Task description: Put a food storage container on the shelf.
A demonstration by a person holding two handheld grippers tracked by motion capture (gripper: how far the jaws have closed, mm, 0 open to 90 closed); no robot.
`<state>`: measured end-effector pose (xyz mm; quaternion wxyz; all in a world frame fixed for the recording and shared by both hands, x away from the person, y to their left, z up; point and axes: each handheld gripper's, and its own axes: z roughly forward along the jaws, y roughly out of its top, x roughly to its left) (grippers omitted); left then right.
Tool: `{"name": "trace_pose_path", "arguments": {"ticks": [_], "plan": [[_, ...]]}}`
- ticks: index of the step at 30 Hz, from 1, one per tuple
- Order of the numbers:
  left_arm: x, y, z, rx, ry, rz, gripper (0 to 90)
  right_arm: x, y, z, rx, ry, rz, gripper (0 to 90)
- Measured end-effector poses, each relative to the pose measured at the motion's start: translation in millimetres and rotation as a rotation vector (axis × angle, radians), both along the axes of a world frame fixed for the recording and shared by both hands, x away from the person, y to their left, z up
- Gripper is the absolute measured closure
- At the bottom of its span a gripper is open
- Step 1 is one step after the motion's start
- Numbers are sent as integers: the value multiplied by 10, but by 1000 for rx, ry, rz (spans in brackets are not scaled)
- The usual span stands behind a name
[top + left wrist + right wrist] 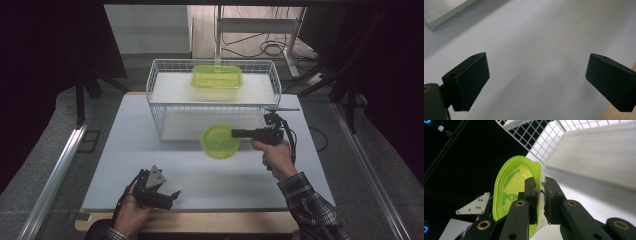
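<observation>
A round translucent green container (220, 142) hangs above the table in front of the wire rack, held by its right rim. My right gripper (236, 133) is shut on that rim, pointing left; in the right gripper view the container (509, 187) stands on edge with its wall pinched between the two black fingers (531, 192). A rectangular green container (217, 77) sits on the upper shelf of the white wire rack (160, 95). My left gripper (172, 197) rests low near the table's front edge, jaws wide apart; its fingers (471, 80) hold nothing over bare table.
The white table (150, 170) has a wooden front edge (200, 220). The wire rack's lower shelf (185, 125) lies open toward me. Metal rails run along the floor on both sides; cables and a stand lie behind the rack.
</observation>
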<state>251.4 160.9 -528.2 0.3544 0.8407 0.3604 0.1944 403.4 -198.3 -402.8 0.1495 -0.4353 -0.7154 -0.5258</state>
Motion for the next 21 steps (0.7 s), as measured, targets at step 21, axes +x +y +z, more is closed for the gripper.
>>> {"name": "trace_pose_path", "arguments": {"ticks": [21], "plan": [[5,0,-4,-2,0,0,50,224,-85,518,47,-46,-68,811]]}}
